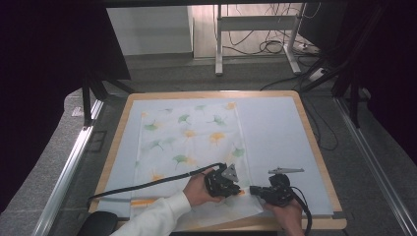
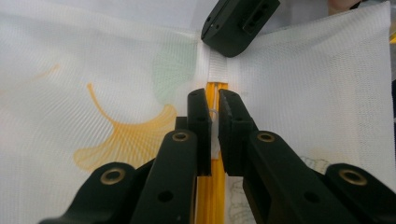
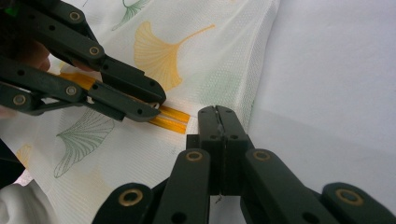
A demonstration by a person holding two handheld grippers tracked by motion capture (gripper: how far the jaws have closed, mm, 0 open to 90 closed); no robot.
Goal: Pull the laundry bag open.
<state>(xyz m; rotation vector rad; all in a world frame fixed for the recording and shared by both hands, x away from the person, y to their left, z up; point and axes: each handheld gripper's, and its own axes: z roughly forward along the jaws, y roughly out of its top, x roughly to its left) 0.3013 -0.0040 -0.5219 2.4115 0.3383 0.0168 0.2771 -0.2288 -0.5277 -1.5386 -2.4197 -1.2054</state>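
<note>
Your left gripper (image 2: 212,123) is nearly closed, its jaws pinching what looks like the small zipper pull on the orange zipper (image 2: 211,196) of the mesh bag (image 1: 192,142); the pull is tiny and half hidden, so that reading is tentative. Your right gripper (image 3: 219,135) is fully closed on the white end of the bag's zipper seam, just beyond where the orange zipper stops. In the high view the two grippers (image 1: 226,179) (image 1: 268,191) sit close together at the near right corner of the bag, tips facing each other.

Under them you have a wooden-edged worktop (image 1: 314,147) covered with a pale sheet, and the bag lies flat on its left and middle part, reaching the near edge. The bag is white mesh printed with green and orange ginkgo leaves (image 2: 126,135). Whether anything is inside it you cannot tell from these views.

Around the worktop the floor is grey carpet (image 1: 162,73). Metal rails (image 1: 69,167) run along both sides, and a white table frame (image 1: 255,29) stands at the back with cables (image 1: 275,46) trailing beneath it. Dark curtains (image 1: 44,73) close off left and right.
</note>
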